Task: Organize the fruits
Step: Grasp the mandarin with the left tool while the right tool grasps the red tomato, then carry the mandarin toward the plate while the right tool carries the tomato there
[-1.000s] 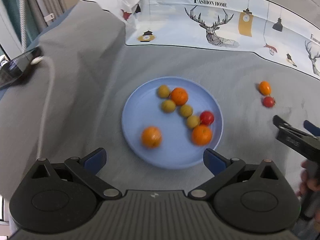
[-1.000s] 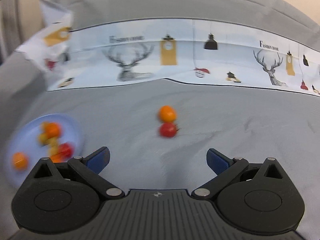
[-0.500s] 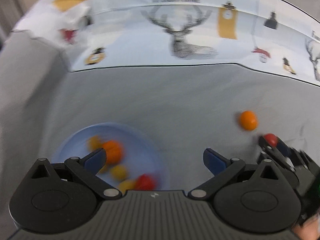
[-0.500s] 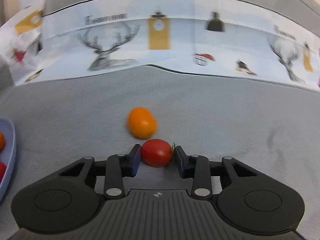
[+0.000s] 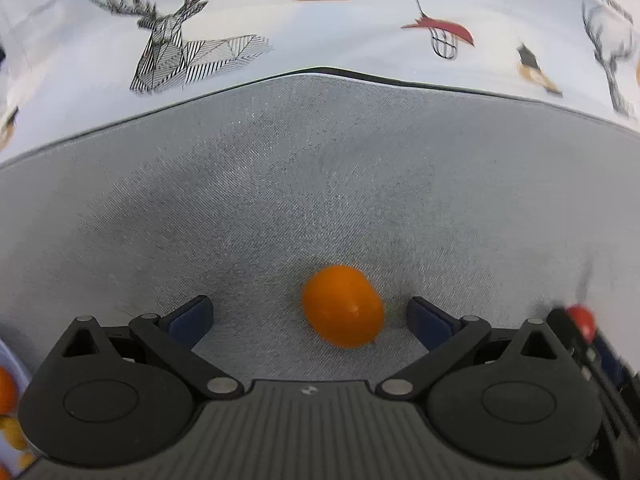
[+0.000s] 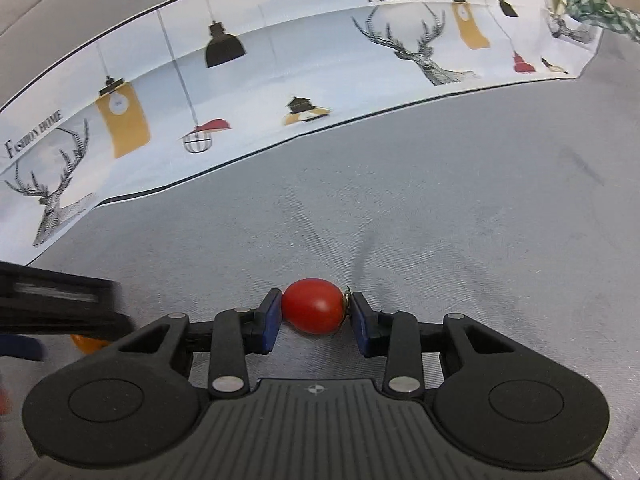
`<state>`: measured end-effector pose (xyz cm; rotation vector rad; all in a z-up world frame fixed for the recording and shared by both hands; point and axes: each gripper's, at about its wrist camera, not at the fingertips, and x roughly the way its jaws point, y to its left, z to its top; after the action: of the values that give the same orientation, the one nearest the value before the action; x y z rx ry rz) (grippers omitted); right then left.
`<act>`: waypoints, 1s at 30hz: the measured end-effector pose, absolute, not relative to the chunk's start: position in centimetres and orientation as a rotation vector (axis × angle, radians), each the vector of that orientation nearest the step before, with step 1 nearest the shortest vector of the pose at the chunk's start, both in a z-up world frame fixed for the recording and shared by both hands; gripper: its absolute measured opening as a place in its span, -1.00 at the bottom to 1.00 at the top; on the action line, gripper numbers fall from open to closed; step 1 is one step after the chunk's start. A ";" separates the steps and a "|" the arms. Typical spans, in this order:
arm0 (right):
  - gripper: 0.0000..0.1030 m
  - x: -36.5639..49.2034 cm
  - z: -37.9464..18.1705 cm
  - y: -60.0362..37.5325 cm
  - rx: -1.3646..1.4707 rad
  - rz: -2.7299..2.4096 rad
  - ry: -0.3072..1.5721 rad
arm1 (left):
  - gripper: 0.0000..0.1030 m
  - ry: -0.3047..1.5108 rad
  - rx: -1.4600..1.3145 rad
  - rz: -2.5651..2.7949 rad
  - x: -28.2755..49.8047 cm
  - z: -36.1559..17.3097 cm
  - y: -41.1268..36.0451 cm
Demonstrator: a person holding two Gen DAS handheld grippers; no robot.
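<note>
Left wrist view: the left gripper (image 5: 310, 314) is spread wide and points steeply down, with the orange fruit (image 5: 342, 306) lying on the grey cloth (image 5: 320, 184) between its fingers, not yet pinched. The plate (image 5: 8, 360) already holds fruit.

Right wrist view: the right gripper (image 6: 313, 316) pinches the tomato (image 6: 314, 306); it must go to the plate.

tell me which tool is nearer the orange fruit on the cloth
Left. The left tool is open with the orange fruit between its fingers, untouched; the right tool is off to one side, shut on the cherry tomato.
</note>
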<state>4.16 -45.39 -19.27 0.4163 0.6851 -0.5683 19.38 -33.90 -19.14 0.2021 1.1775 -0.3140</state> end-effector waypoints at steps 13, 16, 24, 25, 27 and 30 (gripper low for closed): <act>-0.26 3.7 -18.1 -44.7 0.415 -0.548 0.604 | -0.21 1.113 0.203 -0.333 15.9 -14.8 -29.4; -0.26 2.9 -17.1 -43.8 0.382 -0.536 0.564 | -0.21 1.120 0.208 -0.322 13.3 -12.2 -26.0; -0.26 -3.6 -10.0 -37.7 0.315 -0.385 0.490 | -0.21 1.051 0.207 -0.267 4.7 -5.9 -13.4; -0.26 -4.9 -9.0 -36.3 0.299 -0.350 0.480 | -0.21 1.046 0.208 -0.252 3.6 -5.3 -11.7; -0.26 -7.3 -7.3 -33.5 0.284 -0.278 0.482 | -0.21 1.039 0.208 -0.227 1.8 -4.4 -8.8; -0.26 -10.7 -5.4 -28.7 0.262 -0.153 0.507 | -0.21 1.034 0.197 -0.181 -0.9 -3.3 -4.8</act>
<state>-10.69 -28.75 -5.43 0.2625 0.5069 -0.1532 -0.94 -4.75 -3.31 0.1970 1.0338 -0.1815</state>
